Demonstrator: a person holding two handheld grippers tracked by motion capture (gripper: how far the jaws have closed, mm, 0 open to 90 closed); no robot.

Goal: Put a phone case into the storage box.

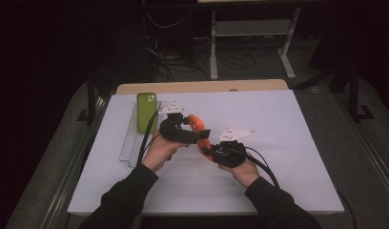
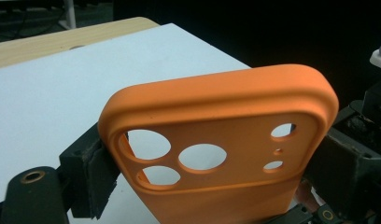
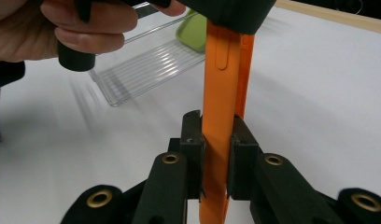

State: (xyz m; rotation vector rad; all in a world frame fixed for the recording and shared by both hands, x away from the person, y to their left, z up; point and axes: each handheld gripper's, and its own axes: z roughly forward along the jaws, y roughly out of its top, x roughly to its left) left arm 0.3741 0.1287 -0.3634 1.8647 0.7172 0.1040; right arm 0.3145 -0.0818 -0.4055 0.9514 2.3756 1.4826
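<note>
- At the bottom of the high view, two dark-sleeved forearms enter the frame; each hand carries a claw over the middle of a white tabletop [image 1: 278, 143].
- The right claw [image 3: 216, 154], lower centre of its own view, is clamped narrow on the edge of an orange phone case [image 3: 221, 93], a pad pressed to either side of the thin wall.
- The left claw [image 2: 202, 172] grips the same orange phone case across its width near the camera end; a pad presses each side wall, at the lower left and lower right of the left gripper view. Round lens cut-outs pierce the case's back.
- In the high view the case [image 1: 198, 128] hangs between the two claws at frame centre, above the tabletop and off its surface.
- Left of centre in the high view, a clear plastic tray [image 1: 128, 143] lies on the tabletop; a green phone case [image 1: 147, 110] rests at its far end.
- A strip of pale wood [image 1: 202, 86] shows beyond the white sheet's far edge.
- Farther back, upper part of the high view, the room is dark: a white-legged desk frame [image 1: 252, 28] and loose cables [image 1: 183, 57] on a grey floor.
- No brand, label or writing can be read anywhere.
</note>
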